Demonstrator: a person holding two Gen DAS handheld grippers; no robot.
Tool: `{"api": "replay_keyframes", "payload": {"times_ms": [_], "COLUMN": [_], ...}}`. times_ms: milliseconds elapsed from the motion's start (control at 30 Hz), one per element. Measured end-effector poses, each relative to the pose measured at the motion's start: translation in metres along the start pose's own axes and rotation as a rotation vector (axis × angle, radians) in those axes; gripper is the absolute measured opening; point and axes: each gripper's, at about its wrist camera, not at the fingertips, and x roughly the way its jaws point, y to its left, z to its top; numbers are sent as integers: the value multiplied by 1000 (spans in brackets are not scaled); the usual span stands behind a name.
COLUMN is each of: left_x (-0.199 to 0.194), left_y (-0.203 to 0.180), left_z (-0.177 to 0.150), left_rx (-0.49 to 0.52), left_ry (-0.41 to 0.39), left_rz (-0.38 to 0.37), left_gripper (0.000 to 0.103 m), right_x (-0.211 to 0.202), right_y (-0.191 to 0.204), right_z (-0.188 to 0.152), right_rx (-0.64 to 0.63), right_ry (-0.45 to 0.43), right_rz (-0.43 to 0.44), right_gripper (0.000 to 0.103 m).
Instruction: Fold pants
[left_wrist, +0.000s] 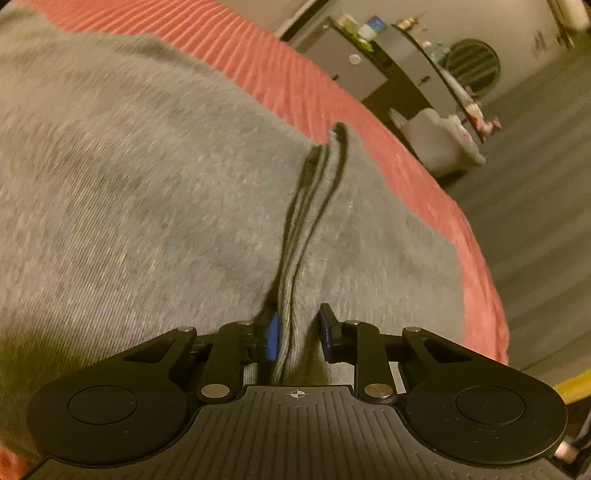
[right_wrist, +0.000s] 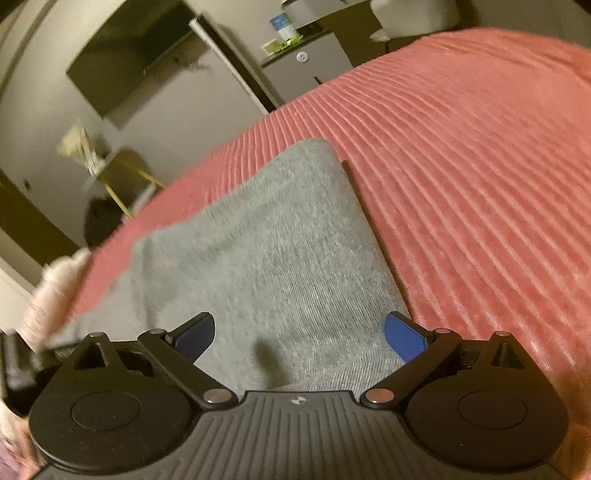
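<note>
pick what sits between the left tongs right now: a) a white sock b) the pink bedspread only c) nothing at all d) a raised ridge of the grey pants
d, in the left wrist view a pinched-up ridge of the grey pants runs between the blue pads of the left tongs, with the pink bedspread lying beyond the fabric.

Left tongs (left_wrist: 297, 334) stand slightly parted; right tongs (right_wrist: 299, 338) spread wide.
</note>
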Motion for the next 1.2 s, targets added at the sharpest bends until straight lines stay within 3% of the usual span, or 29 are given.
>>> {"api": "replay_keyframes", "payload": {"times_ms": [167, 400, 467, 533, 600, 700, 800, 833, 900, 1033, 1200], "left_x": [3, -8, -9, -7, -4, -1, -2, -2, -3, -13, -30], "left_y": [-11, -2, 1, 3, 3, 0, 6, 12, 21, 14, 14], "left_z": [0, -10, -11, -11, -11, -13, -11, -10, -9, -9, -8], "left_rx": [54, 55, 41, 30, 26, 46, 21, -13, -87, -36, -57], "left_ry": [-12, -15, -12, -7, -9, -28, -37, -30, -30, -80, -128], "left_rz": [24, 21, -1, -48, -88, -80, -41, -61, -108, -121, -167], "left_gripper": [26, 29, 35, 57, 70, 62, 25, 22, 18, 17, 16], "right_x": [10, 28, 27, 26, 26, 28, 30, 31, 28, 11, -3], "right_y": [11, 39, 35, 30, 29, 30, 33, 34, 32, 19, 2], "right_z": [-1, -13, -11, -10, -10, -10, -8, -7, -6, -1, 3], "right_rx": [-67, -271, -252, -233, -233, -239, -229, -224, -208, -108, 4], "right_ry": [31, 64, 59, 54, 51, 47, 52, 49, 34, -51, -114], "right_rz": [-82, -253, -241, -228, -230, -233, -232, -230, -215, -142, -105], "right_gripper": [99, 99, 99, 99, 99, 99, 99, 99, 99, 99, 99]}}
